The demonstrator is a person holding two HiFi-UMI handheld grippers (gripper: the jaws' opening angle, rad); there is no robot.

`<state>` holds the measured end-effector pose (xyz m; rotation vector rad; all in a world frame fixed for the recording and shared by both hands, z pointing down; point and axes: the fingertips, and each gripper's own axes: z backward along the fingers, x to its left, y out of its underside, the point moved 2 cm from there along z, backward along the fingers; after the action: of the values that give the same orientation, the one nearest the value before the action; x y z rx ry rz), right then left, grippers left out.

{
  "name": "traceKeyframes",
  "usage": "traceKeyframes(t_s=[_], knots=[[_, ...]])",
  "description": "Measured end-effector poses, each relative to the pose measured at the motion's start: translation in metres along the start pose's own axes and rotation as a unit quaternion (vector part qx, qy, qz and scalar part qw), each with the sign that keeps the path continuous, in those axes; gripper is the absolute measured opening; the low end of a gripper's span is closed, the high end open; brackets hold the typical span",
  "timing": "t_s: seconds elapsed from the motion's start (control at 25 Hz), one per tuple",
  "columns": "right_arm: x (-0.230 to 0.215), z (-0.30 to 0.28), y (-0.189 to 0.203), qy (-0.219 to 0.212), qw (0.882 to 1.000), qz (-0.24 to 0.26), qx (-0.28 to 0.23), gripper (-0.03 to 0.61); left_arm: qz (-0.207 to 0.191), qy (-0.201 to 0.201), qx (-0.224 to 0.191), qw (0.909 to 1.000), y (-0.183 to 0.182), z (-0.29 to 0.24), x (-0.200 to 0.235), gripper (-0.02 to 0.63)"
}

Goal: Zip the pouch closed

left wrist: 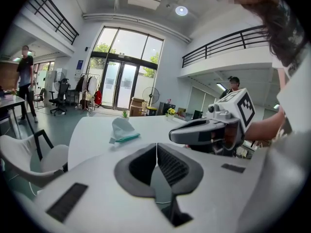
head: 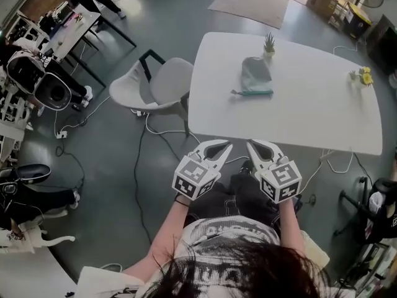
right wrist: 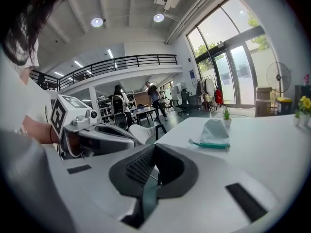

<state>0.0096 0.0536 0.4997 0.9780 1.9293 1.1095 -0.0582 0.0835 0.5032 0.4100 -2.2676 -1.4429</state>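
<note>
Fan [right wrist: 278, 77] beyond pouch [right wrist: 214, 130], gripper views only

White worktop [head: 310, 113], rounded corners, stands on grey floor [head: 155, 166]. Three items on it. Pale grey pouch [head: 254, 73] sits left of centre, toward the far edge, its teal zip edge on the near side. Small green potted plant [head: 269, 44] is just beyond it at the far edge. Yellow flowers [head: 365, 76] at the right end, well apart from both.
</note>
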Motion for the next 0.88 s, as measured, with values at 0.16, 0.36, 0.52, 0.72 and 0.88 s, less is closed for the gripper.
traceKeyframes(t_s=[0.16, 0.36, 0.52, 0.72, 0.88], knots=[[-0.0007, 0.0002, -0.0004, 0.002, 1.0, 0.0, 0.0, -0.003, -0.003, 0.006, 0.002, 1.0, -0.0013, -0.0018, -0.0008, 0.015], [-0.0003, 0.0013, -0.0011, 0.003, 1.0, -0.001, -0.001, -0.003, -0.002, 0.008, 0.004, 1.0, -0.002, -0.0023, -0.0008, 0.015], [0.0007, 0.0009, -0.0008, 0.004, 1.0, -0.002, 0.0, -0.003, -0.003, 0.01, 0.005, 0.9999, -0.0016, -0.0016, 0.0002, 0.015], [0.0005, 0.0012, 0.0004, 0.008, 1.0, 0.0, 0.002, -0.003, -0.005, 0.014, 0.004, 0.9999, -0.0017, -0.0035, 0.0002, 0.015], [-0.0002, 0.0031, 0.0012, 0.01, 1.0, -0.001, 0.004, -0.003, -0.006, 0.017, 0.006, 0.9998, -0.0019, -0.0042, -0.0027, 0.015]])
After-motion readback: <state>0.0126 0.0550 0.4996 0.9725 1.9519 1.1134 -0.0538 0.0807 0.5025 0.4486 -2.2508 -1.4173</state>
